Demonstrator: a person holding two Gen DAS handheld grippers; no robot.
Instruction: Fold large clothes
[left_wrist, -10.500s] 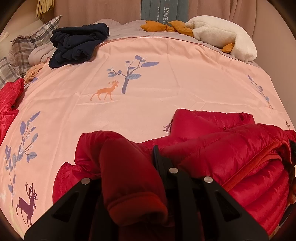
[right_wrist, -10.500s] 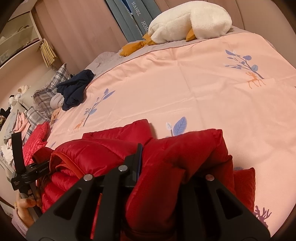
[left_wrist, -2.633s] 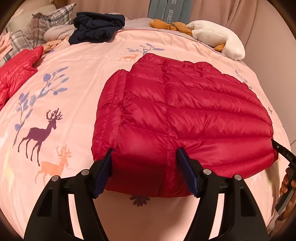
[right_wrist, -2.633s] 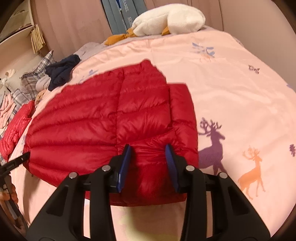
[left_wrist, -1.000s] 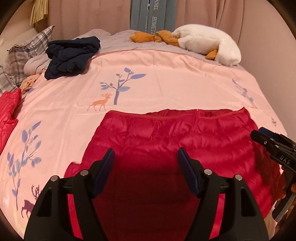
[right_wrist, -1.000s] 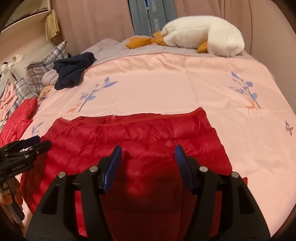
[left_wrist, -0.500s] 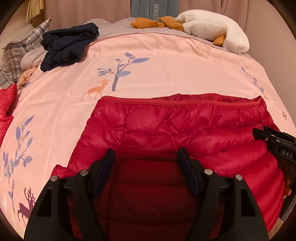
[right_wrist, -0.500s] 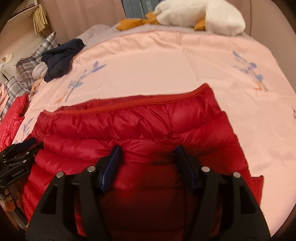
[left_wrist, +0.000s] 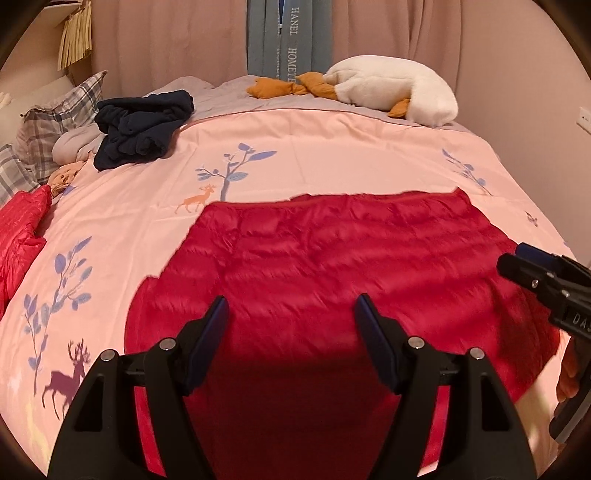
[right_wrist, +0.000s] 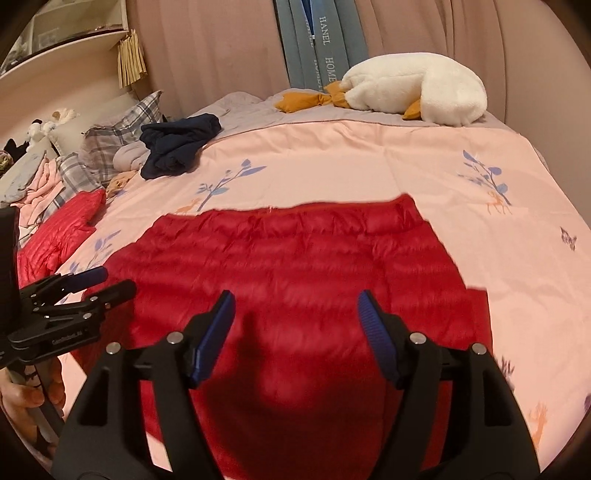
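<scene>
A red quilted down jacket (left_wrist: 332, 266) lies folded flat on the pink bedspread (left_wrist: 332, 147), its straight far edge toward the pillows. It also fills the middle of the right wrist view (right_wrist: 295, 266). My left gripper (left_wrist: 291, 314) is open and empty, raised over the jacket's near left part. My right gripper (right_wrist: 295, 310) is open and empty, raised over the near right part. The right gripper also shows at the right edge of the left wrist view (left_wrist: 543, 277); the left one shows at the left edge of the right wrist view (right_wrist: 77, 291).
A dark navy garment (left_wrist: 140, 129) lies bunched at the far left by plaid pillows (left_wrist: 55, 122). Another red garment (left_wrist: 18, 225) lies at the left edge. A white plush goose (left_wrist: 391, 88) rests at the head of the bed. Curtains hang behind.
Both grippers have lifted and drawn back from the jacket, which now lies flatter. Earlier the jacket was spread out full length, then its near part was folded over toward the far edge.
</scene>
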